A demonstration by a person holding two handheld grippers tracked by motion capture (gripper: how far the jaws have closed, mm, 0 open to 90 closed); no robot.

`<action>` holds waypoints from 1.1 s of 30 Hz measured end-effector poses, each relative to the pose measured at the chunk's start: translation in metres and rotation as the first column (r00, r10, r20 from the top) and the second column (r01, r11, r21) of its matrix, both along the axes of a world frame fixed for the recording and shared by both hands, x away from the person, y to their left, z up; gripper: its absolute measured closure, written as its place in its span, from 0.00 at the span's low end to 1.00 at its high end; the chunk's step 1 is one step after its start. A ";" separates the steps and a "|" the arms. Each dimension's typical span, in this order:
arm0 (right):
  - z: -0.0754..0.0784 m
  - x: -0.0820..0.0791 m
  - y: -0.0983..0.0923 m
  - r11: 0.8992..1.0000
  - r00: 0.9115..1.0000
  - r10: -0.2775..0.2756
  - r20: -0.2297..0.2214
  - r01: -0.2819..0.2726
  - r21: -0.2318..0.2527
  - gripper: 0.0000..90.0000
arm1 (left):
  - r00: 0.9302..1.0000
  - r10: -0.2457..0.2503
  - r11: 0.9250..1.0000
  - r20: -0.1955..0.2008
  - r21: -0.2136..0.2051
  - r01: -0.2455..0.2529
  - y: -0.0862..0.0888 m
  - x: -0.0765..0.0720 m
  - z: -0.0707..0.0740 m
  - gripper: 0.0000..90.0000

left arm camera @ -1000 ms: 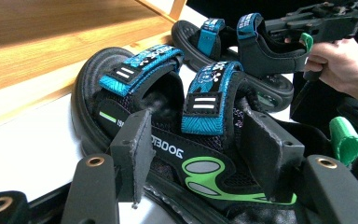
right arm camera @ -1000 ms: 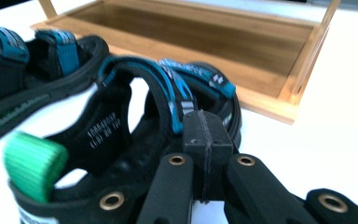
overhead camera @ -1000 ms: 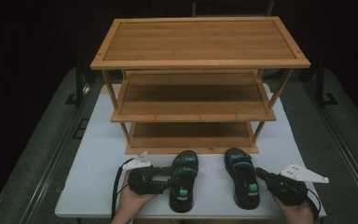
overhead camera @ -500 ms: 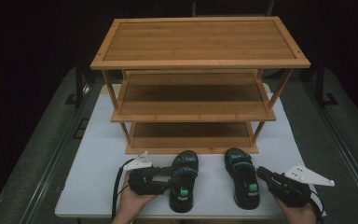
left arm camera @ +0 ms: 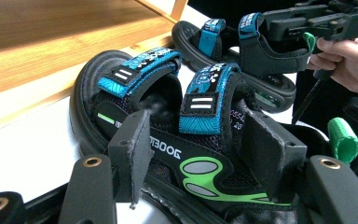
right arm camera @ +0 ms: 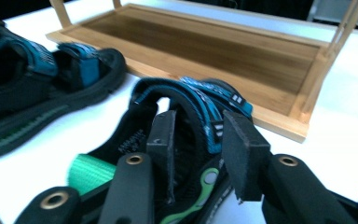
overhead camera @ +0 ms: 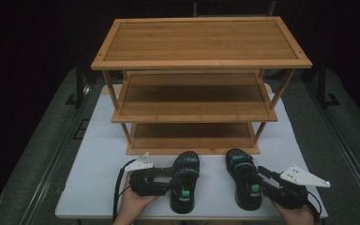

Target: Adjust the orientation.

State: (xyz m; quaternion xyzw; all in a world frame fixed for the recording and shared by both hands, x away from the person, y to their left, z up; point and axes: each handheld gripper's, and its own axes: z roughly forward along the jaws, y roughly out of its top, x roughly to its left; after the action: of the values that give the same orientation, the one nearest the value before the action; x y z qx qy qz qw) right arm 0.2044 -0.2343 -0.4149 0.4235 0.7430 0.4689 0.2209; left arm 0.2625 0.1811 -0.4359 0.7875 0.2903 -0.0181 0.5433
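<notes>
Straddling the left sandal (left arm camera: 168, 126), the left gripper (overhead camera: 161, 180) has its jaws part-open across the side wall and strap, seemingly ready to lift it toward the shelf rack (overhead camera: 194, 110); I cannot tell if the pads press. The right gripper's (overhead camera: 268, 180) jaws have just been opening, and the right sandal's (right arm camera: 186, 135) strap sits loose between them.

Dark recording studio: white table (overhead camera: 98, 154), black backdrop, floor rails (overhead camera: 51, 178).
</notes>
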 end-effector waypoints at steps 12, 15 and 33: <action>-0.007 0.008 0.005 0.999 0.999 -0.026 -0.035 0.025 -0.028 0.71 | 1.000 0.024 0.999 0.011 0.025 -0.025 -0.005 -0.003 0.003 0.47; -0.007 0.009 0.007 0.999 0.999 -0.032 -0.039 0.030 -0.030 0.71 | 1.000 0.026 0.999 0.008 0.028 -0.026 -0.006 -0.002 0.004 0.48; -0.007 0.011 0.010 0.994 0.997 -0.075 -0.028 0.073 -0.077 0.84 | 0.995 0.083 0.993 0.050 0.080 -0.087 -0.001 -0.004 0.011 0.79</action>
State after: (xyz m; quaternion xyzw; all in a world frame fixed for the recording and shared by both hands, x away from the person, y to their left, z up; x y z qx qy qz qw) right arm 0.2156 -0.2246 -0.4222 0.4492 0.7473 0.4251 0.2429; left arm 0.2580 0.1803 -0.4250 0.7963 0.3113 0.0354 0.5174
